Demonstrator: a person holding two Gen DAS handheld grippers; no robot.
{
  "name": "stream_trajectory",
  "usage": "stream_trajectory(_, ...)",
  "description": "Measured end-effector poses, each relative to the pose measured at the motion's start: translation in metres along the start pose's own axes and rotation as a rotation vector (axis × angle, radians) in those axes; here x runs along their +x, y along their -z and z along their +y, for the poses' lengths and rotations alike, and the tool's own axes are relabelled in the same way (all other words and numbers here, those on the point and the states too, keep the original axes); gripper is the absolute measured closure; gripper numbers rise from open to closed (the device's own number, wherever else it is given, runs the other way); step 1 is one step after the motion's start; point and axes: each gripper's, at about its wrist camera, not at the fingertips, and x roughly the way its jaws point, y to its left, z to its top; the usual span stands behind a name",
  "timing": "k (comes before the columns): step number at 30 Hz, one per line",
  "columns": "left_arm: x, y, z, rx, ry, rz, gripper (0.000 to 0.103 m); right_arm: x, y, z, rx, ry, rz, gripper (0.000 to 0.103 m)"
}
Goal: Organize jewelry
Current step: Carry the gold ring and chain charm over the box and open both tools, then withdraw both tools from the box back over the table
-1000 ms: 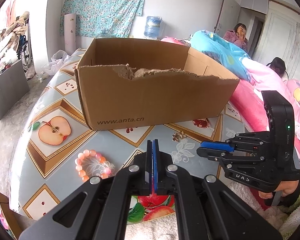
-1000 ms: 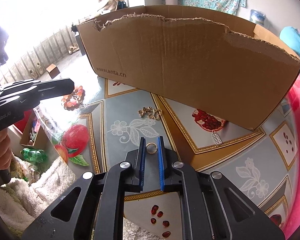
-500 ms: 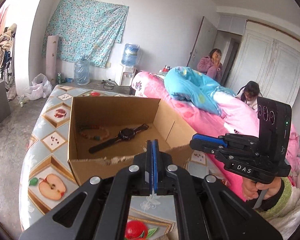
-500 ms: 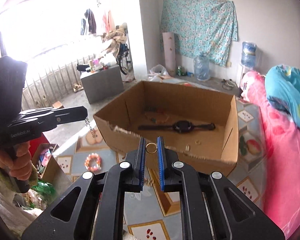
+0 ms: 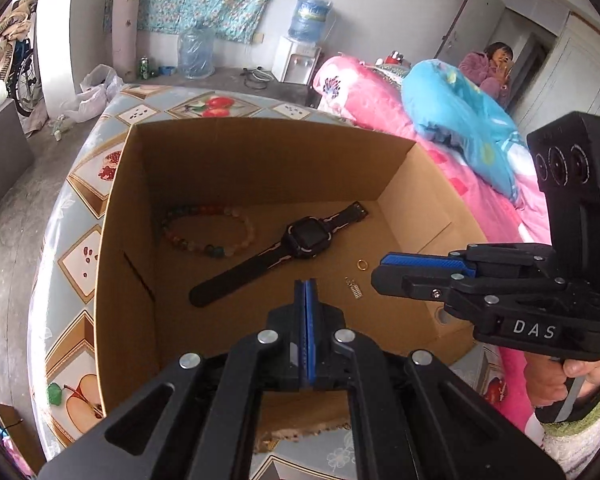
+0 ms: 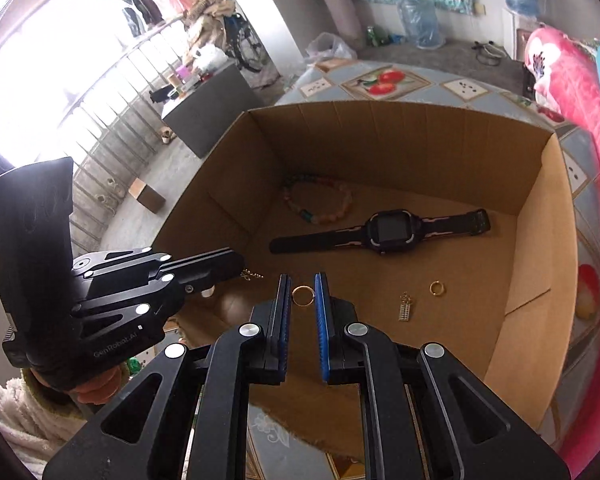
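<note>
1. Right wrist view showed the right claw [image 6: 303,295] above the near part of the box [image 6: 548,240], its pads set narrowly on a gold ring [image 6: 302,294].
2. The left claw [image 6: 236,266], pressed shut, pinched a short gold chain [image 6: 252,276] that dangled from its tip over the box's left side; from the left wrist view the chain itself could not be seen.
3. Already lying on the box floor were a bead bracelet [image 5: 208,234], a black watch [image 5: 284,252], a second ring [image 5: 362,265] and a small charm [image 5: 354,288].
4. By that count the sorting looked well advanced: four pieces were in, and two more hung over the box, not yet released.
5. What remained, apparently, was to let go of the ring and the chain.
6. Whether anything was left on the desk [image 5: 80,256] outside could not be told; the box hid most of it.
</note>
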Motion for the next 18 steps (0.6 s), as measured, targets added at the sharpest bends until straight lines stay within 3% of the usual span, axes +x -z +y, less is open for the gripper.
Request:
stream_trajectory(7,0.015,-0.005,0.006,-0.032,-0.019,0.027,0.099,0.015,-0.003,-0.012,0.059,0.004,0.013,0.082)
stream_trajectory(9,0.014,-0.005,0.006,-0.034,-0.024,0.017,0.09,0.012,-0.003,-0.013,0.064,0.01,0.009,0.081)
stream_trajectory(18,-0.013,-0.001,0.004,-0.036,-0.039,-0.056,0.085,-0.016,0.005,-0.007,0.053,0.019,-0.081,0.08)
